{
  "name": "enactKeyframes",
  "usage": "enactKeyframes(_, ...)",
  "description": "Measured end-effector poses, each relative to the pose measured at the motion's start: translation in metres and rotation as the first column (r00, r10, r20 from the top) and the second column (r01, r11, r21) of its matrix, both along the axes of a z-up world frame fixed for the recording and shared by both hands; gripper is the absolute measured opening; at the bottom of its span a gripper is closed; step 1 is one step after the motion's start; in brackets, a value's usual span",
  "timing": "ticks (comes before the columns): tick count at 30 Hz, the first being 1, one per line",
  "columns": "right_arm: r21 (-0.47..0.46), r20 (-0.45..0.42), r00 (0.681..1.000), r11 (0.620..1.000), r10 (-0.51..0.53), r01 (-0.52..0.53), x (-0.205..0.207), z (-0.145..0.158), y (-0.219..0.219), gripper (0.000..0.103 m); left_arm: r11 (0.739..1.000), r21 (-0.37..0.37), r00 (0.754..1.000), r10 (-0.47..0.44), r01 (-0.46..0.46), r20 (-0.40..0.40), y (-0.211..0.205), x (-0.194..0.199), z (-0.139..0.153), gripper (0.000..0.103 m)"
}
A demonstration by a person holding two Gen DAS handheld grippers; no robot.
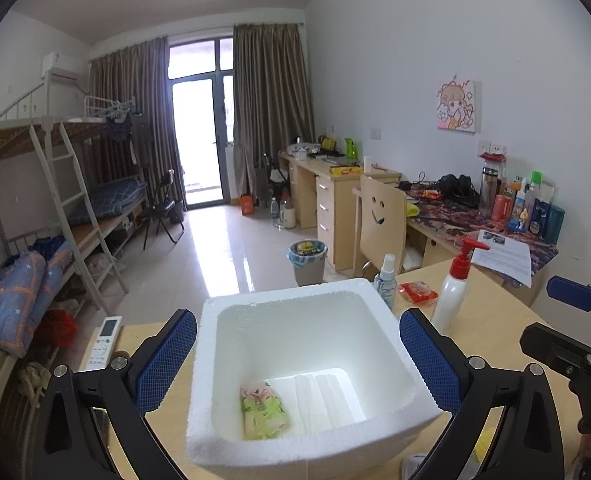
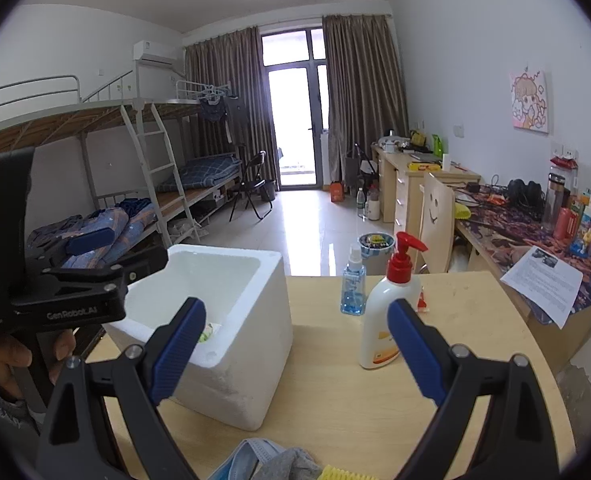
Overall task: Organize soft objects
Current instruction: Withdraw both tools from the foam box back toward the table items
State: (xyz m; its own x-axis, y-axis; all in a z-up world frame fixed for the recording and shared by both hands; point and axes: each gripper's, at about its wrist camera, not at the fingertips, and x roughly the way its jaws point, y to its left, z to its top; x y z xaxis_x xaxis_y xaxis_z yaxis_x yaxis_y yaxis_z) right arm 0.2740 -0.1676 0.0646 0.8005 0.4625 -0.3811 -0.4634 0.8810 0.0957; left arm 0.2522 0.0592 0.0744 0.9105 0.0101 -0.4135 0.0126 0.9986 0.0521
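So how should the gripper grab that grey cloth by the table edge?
Probably from above, with the open right gripper, pinching the raised fold of the grey cloth. It lies crumpled and low on the table, partly out of frame, beside a blue mask, so a side approach would likely only push it.

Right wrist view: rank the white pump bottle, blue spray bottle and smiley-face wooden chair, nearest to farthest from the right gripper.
1. White pump bottle with red top, just ahead of the right gripper, on the table.
2. Blue spray bottle, behind it, leftward.
3. Smiley-face wooden chair, beyond the table.
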Motion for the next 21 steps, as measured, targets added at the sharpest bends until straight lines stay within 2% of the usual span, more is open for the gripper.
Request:
enactKeyframes(10, 0.002, 0.054, 0.998, 1.000, 0.006, -0.006, -0.036, 0.018, -0.006, 0.095, 1.000, 0.020, 0.999, 0.000, -0.001, 0.054, -0.008, -0.046, 0.019, 0.102)
enactKeyframes(17, 0.014, 0.105, 0.995, 1.000, -0.004, 0.002, -0.073, 0.028, -0.013, 0.102, 0.999, 0.036, 0.995, -0.016, 0.013, 0.093, -0.016, -0.087, 0.029, 0.102)
enactKeyframes(21, 0.019, 0.119, 0.993, 1.000, -0.004, 0.002, -0.092, 0.029, -0.017, 0.103, 1.000, 0.029, 0.993, -0.015, 0.012, 0.117, -0.019, -0.111, 0.031, 0.102)
